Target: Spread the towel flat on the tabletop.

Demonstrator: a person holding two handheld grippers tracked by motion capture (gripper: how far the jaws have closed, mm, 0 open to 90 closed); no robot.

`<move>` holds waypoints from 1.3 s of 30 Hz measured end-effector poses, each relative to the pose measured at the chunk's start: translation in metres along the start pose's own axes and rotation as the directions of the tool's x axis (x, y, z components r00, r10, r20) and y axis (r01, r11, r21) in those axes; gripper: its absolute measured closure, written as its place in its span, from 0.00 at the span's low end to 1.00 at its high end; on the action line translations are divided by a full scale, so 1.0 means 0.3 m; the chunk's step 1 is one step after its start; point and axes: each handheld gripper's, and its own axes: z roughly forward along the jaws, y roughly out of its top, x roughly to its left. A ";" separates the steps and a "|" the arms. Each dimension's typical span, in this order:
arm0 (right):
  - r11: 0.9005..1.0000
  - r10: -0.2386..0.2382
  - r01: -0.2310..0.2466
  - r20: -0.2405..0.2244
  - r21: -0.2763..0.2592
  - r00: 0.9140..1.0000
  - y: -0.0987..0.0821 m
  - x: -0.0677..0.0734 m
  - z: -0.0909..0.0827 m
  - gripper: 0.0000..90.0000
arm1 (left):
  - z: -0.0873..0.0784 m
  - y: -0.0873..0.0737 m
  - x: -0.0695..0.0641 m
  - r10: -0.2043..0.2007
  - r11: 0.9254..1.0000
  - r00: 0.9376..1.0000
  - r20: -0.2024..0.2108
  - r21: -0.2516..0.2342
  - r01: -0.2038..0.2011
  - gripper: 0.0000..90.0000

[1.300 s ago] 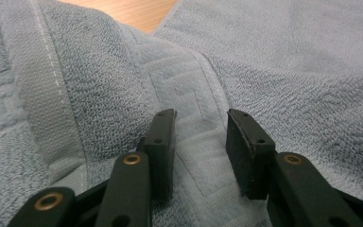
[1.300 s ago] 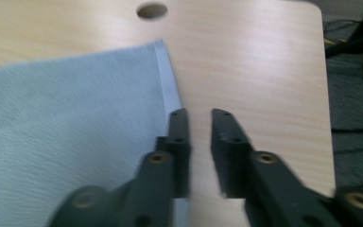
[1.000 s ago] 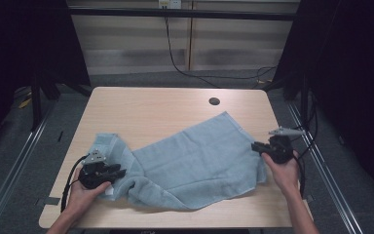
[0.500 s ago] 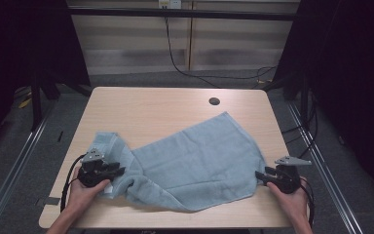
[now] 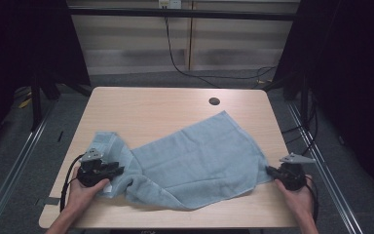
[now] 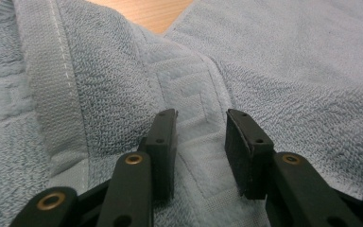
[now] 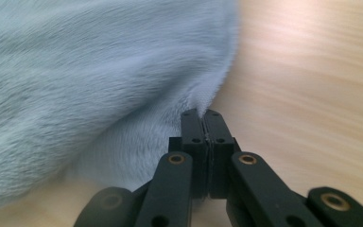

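A light blue towel (image 5: 195, 156) lies spread and creased across the wooden table (image 5: 151, 107). Its left end is bunched. My left gripper (image 5: 119, 170) rests on that bunched end. In the left gripper view its jaws (image 6: 201, 127) stand apart, and a ridge of the towel's woven band (image 6: 194, 109) runs between them. My right gripper (image 5: 269, 169) is at the towel's right corner. Its jaws (image 7: 201, 113) have just been closing and are now shut on the thin edge of the towel (image 7: 75, 71).
A round cable hole (image 5: 214, 101) sits at the table's far right. Bare wood lies beyond the towel and along the front edge. Dark frame posts and floor rails flank the table, and cables hang behind it.
The right hand has come toward the near edge and down, and is now at the towel's right corner with its jaws together on it. The left hand has stayed put.
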 end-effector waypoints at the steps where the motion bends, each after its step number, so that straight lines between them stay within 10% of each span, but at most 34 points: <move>1: 1.000 0.026 -0.026 0.014 -0.016 1.000 0.003 -0.025 -0.006 0.99 | -0.001 0.000 0.002 0.001 1.000 1.000 0.001 0.000 -0.001 0.71; 4: 0.994 0.097 -0.092 0.082 -0.058 0.992 0.012 -0.088 -0.032 0.83 | -0.001 0.000 -0.005 -0.008 1.000 1.000 -0.005 0.002 0.008 0.71; 8: 0.986 0.121 -0.117 0.028 -0.118 0.992 0.031 -0.073 -0.064 0.68 | -0.006 0.002 -0.018 -0.008 1.000 1.000 0.003 0.011 0.008 0.67; 16: 0.994 0.030 -0.052 -0.207 -0.098 0.978 0.060 0.142 -0.013 0.64 | -0.032 0.022 -0.055 0.023 0.999 0.999 0.043 -0.030 -0.022 0.67; 21: 0.994 -0.040 0.014 -0.247 -0.106 0.968 0.086 0.270 0.007 0.65 | -0.042 0.074 -0.029 -0.003 0.996 0.999 0.040 -0.087 0.007 0.66; 24: 0.989 -0.110 0.085 -0.225 -0.117 0.968 0.103 0.342 0.012 0.65 | -0.003 0.098 -0.027 0.018 0.998 0.999 0.046 -0.063 -0.016 0.66; 28: 0.982 -0.171 0.143 -0.272 -0.120 0.947 0.130 0.475 0.051 0.62 | 0.057 0.090 -0.033 0.056 0.998 0.997 0.044 0.015 -0.057 0.69; 33: 0.978 -0.207 0.195 -0.299 -0.070 0.931 0.125 0.557 0.109 0.62 | 0.072 0.065 -0.035 0.064 0.997 0.997 0.035 0.036 -0.065 0.73; 39: 0.988 -0.152 0.156 -0.292 -0.007 0.944 0.146 0.517 0.194 0.59 | 0.066 0.059 -0.040 0.050 0.998 0.997 0.054 0.039 -0.052 0.73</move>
